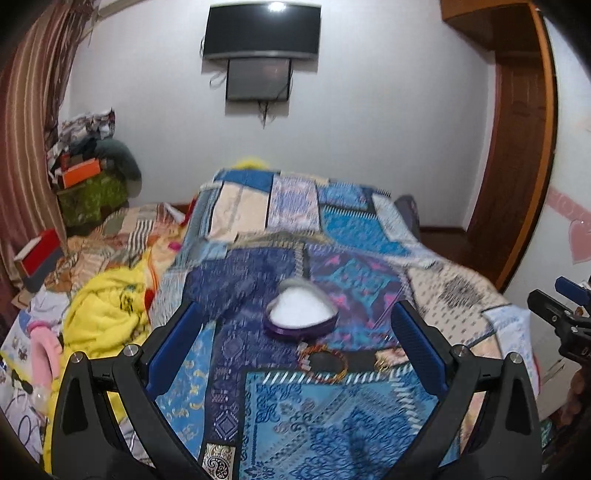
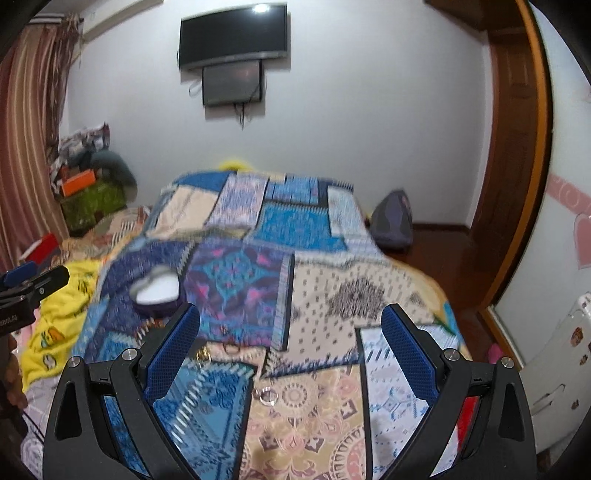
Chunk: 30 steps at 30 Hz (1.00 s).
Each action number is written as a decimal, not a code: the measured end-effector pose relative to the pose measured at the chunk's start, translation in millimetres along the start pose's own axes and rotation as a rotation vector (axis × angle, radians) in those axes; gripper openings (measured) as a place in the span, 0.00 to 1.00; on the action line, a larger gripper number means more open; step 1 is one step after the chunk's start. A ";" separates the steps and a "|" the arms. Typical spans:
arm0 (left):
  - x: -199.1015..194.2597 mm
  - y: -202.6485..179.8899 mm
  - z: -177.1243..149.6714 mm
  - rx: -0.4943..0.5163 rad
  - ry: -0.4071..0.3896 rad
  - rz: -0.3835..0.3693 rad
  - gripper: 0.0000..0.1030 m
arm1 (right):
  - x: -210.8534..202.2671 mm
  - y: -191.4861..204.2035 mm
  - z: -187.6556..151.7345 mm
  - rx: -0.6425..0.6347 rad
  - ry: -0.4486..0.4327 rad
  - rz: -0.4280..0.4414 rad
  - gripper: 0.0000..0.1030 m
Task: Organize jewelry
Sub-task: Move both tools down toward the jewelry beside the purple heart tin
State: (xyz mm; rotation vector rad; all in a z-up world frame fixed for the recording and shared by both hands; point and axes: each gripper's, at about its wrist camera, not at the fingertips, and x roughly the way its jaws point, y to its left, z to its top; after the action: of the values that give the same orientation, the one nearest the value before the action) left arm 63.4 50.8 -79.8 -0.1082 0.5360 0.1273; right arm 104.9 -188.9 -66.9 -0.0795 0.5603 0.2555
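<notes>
Nowhere legible writing: both claws gape above the heart-shaped box (image 1: 301, 314).

Left gripper (image 1: 295, 325) spread wide, nothing betw. its blue pads, hanging over a bed w/ blue patchwork quilt (image 1: 332, 417). Heart-shaped purple box (image 1: 300, 317), lid off, white lining showing, sits on quilt just ahead, roughly centred betw. the fingers. Beaded bracelet (image 1: 324, 362) lies just in front of box, apart from it; small gold piece (image 1: 380, 365) near its right, too blurred to ID. Yellow blanket (image 1: 107, 314) bunched at left. Right gripper (image 1: 561, 314) pokes in at right edge. TV (image 1: 262, 31) on wall.
</notes>
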 end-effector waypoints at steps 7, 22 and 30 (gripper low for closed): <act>41.7 8.4 -25.0 -0.016 0.157 -0.012 1.00 | 28.1 1.3 -20.5 -0.038 0.142 0.058 0.95; 100.6 -13.3 -64.0 0.073 0.382 -0.120 1.00 | 69.0 -1.0 -48.0 -0.042 0.339 0.187 0.81; 128.8 -14.8 -68.2 0.075 0.444 -0.155 0.93 | 90.4 -0.2 -56.8 -0.030 0.409 0.231 0.59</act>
State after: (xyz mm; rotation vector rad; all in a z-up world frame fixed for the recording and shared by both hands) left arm 141.2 38.9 -203.4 -0.1045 0.9716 -0.0719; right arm 149.6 -177.5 -163.3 -0.0969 0.9752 0.4778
